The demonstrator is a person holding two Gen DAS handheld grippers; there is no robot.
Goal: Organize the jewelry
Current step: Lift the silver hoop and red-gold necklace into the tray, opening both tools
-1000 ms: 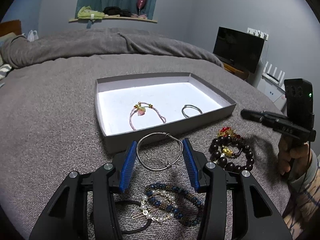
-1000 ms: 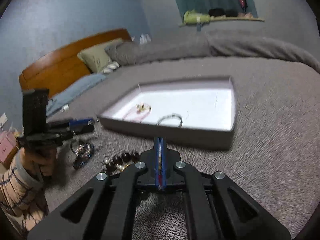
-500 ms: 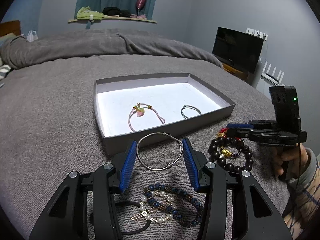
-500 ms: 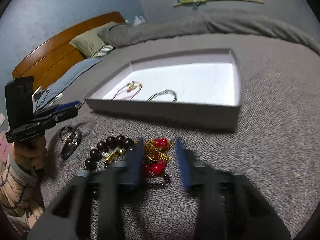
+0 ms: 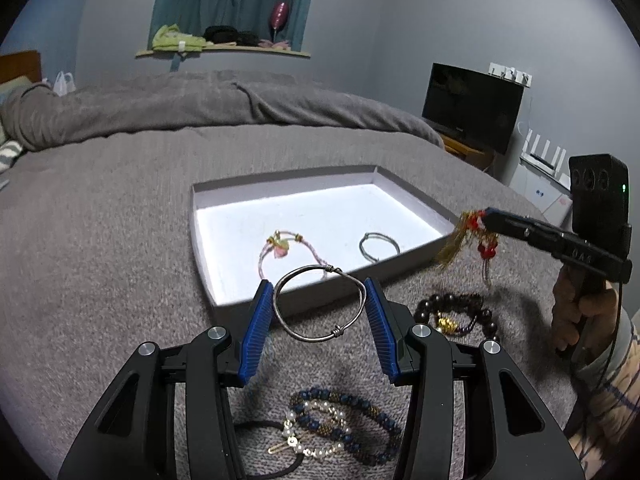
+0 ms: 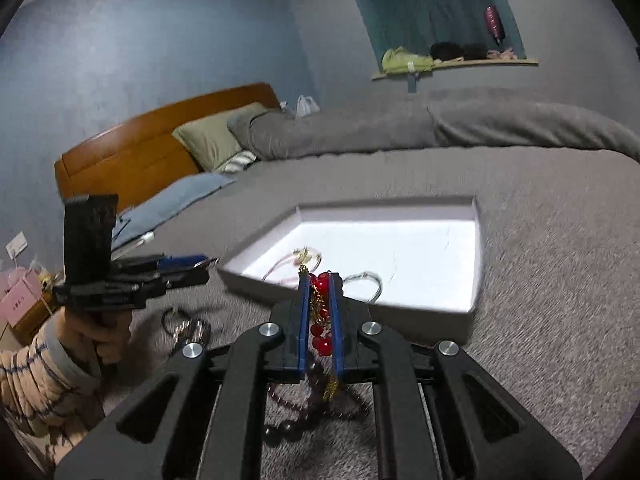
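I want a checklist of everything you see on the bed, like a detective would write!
Surface: grey blanket.
Job's things: tray holds pink bracelet and green cord loop; dark bead bracelet, blue bead bracelet, pearl strand outside.
Clutter: black hair tie.
Grippers: left gripper holds silver bangle; right gripper shut on red-and-gold charm.
Cables: wire at right handle.
Surroundings: TV, headboard.
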